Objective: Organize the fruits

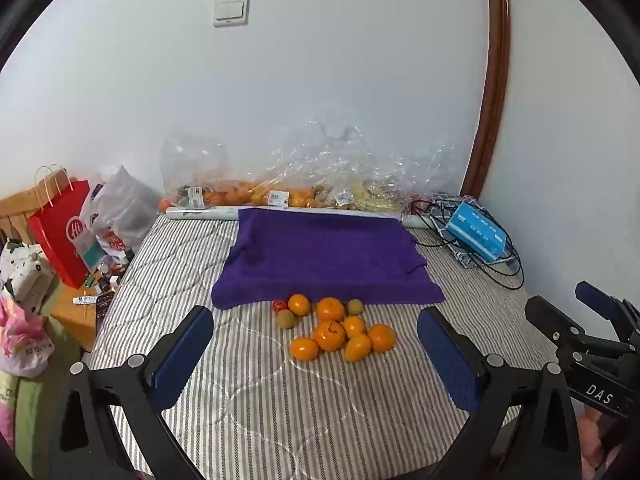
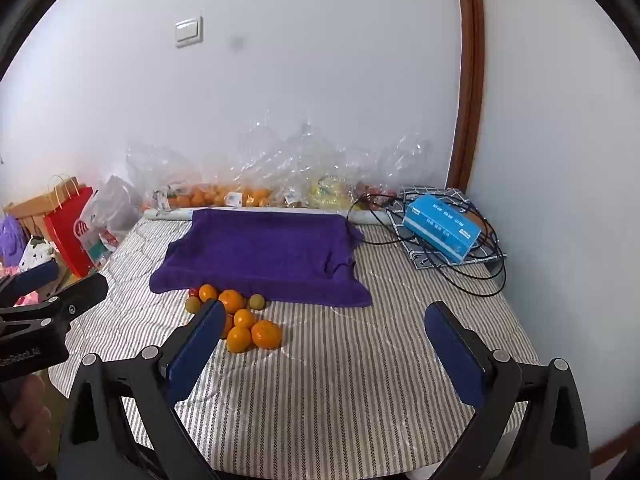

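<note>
A pile of several orange tangerines (image 1: 340, 332) lies on the striped bed cover, just in front of a purple towel (image 1: 324, 260). A small red tomato (image 1: 280, 305) and two green-brown kiwis (image 1: 285, 319) sit at the pile's far side. My left gripper (image 1: 316, 332) is open and empty, held above the bed with the pile between its fingers in view. My right gripper (image 2: 326, 328) is open and empty; the pile (image 2: 248, 326) sits by its left finger (image 2: 196, 350), which hides part of it. The towel (image 2: 260, 252) lies beyond.
Clear plastic bags of fruit (image 1: 280, 192) line the wall behind the towel. A blue box (image 1: 476, 232) with black cables sits at the back right. A red paper bag (image 1: 60, 232) and clutter stand left of the bed. The right gripper (image 1: 592, 340) shows at the right edge.
</note>
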Demonstrator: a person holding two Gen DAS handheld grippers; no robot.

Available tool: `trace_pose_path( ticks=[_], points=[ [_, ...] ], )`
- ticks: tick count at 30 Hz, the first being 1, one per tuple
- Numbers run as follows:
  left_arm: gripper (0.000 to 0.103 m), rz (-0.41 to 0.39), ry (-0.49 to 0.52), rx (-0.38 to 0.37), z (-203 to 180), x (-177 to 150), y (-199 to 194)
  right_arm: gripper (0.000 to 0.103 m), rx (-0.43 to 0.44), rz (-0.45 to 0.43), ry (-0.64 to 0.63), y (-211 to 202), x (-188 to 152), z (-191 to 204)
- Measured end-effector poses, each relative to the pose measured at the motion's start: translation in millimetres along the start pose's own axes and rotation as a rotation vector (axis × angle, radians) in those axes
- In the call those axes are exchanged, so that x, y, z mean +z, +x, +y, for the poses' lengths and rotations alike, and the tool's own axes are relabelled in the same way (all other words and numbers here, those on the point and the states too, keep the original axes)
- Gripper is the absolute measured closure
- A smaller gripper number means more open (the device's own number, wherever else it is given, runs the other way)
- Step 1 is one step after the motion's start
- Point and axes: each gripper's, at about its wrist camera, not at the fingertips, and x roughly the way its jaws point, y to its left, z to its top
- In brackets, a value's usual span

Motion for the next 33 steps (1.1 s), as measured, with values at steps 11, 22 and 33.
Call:
trace_pose_path(
  ticks=[11,22,33],
  points=[
    [0.001,-0.033,-0.017,-0.013,-7,-4,-9,0.004,0.002,-0.016,0.019,-14,7,-5],
    [0.001,-0.02,-0.031,-0.027,2,-3,-8,0.004,0.012,-0.011,0.023,-12,6,-4],
    [0.001,-0.024,-0.052,-0.024,11,2,-9,0.004,0.027,-0.027,0.022,-15,5,-1]
  ],
)
